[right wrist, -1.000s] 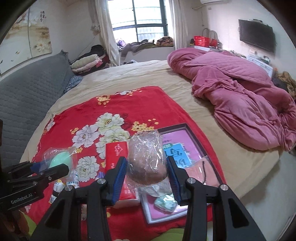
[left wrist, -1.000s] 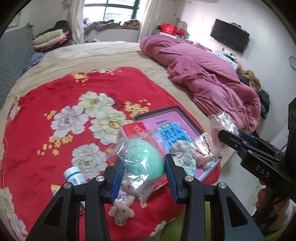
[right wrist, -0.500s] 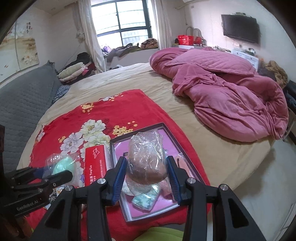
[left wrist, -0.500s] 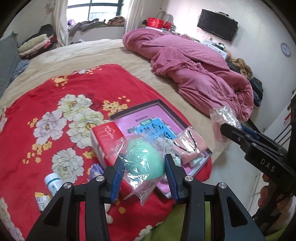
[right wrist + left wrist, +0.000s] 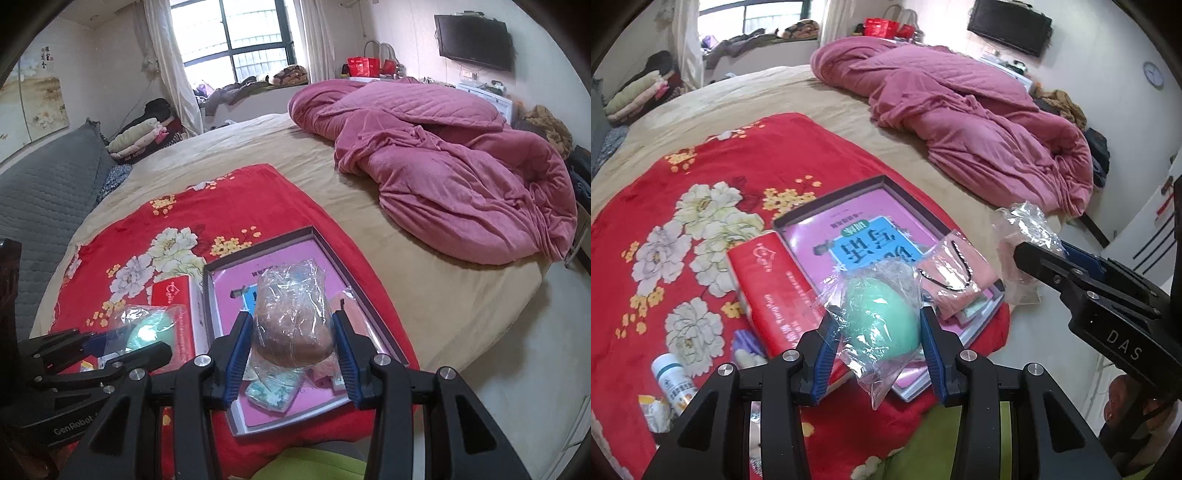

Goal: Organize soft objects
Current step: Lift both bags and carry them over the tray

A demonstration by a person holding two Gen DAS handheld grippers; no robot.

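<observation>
My left gripper (image 5: pixel 877 325) is shut on a mint-green soft egg in a clear bag (image 5: pixel 881 321), held above the near edge of the red floral blanket (image 5: pixel 683 229). It also shows in the right wrist view (image 5: pixel 147 332). My right gripper (image 5: pixel 293 336) is shut on a brown soft object in a clear bag (image 5: pixel 291 317), held above the shallow box (image 5: pixel 218 266) with a pink book inside. In the left wrist view the right gripper (image 5: pixel 1052 258) is at the right with its bag (image 5: pixel 1019 229).
A red tissue pack (image 5: pixel 768 284) lies left of the box (image 5: pixel 849 192). A pink pouch (image 5: pixel 956 273) and a patterned packet (image 5: pixel 273 391) lie in the box. A white bottle (image 5: pixel 670 376) sits near the blanket's edge. A pink quilt (image 5: pixel 443 166) is heaped far right.
Both grippers have lifted and drawn back from the bed with their bagged objects still held. The view has swung right, toward the box.
</observation>
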